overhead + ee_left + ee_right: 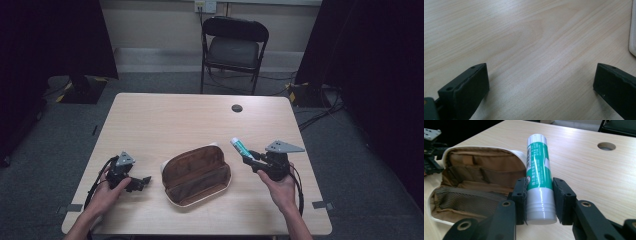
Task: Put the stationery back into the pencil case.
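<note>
You could see white print and a barcode on the green label of the glue stick (539,173), probably Chinese characters, too blurred to read.

The left hand (107,192) comes in over the near left corner of the surface (150,120) and rests there, its tongs (142,181) lying low, pointing right, jaws spread wide with nothing between them. The right hand (281,189) reaches in from the near right corner, forearm angled up the frame. Its tongs (250,159) are raised off the surface, pointing up and left, jaws clamped on what they carry.
</note>
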Motion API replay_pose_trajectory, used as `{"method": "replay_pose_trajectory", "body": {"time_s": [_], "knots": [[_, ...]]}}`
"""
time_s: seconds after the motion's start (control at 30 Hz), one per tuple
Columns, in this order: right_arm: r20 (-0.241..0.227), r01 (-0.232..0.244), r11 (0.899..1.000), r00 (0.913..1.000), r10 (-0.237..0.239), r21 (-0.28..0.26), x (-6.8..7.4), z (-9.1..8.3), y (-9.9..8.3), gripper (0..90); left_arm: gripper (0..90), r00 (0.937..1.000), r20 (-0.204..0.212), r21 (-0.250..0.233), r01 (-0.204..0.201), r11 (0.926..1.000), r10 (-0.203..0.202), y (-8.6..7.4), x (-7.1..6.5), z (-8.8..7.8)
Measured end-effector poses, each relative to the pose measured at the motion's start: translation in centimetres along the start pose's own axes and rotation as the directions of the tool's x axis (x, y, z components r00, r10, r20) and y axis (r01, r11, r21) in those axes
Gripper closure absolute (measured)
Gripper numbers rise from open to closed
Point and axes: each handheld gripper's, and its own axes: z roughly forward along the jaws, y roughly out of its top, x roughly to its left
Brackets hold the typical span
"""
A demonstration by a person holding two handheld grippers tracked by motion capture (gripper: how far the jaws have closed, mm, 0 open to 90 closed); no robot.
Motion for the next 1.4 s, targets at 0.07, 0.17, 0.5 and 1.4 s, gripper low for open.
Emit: {"method": "replay_pose_trajectory", "body": {"time_s": [0.07,0.17,0.5,1.4], "knots": [[-0.013,0.016,1.000,0.9998,-0.016,-0.003,0.5,-0.1,0.2,65.6,0.0,1.0000,0.000,0.000,0.000,1.0000,0.000,0.0,0.0,0.0],[-0.028,0.035,0.999,0.9990,-0.035,-0.011,1.1,-0.3,0.5,65.5,0.0,1.0000,0.000,0.000,0.000,1.0000,0.000,0.0,0.0,0.0],[-0.079,0.086,0.995,0.9929,-0.090,-0.044,3.4,-0.8,1.9,65.5,0.0,1.0000,0.000,0.000,0.000,1.0000,0.000,0.0,0.0,0.0],[-0.209,0.183,0.983,0.9606,-0.183,-0.020,8.5,1.5,2.7,65.5,0.0,1.0000,0.000,0.000,0.000,1.0000,0.000,0.0,0.0,0.0]]}}
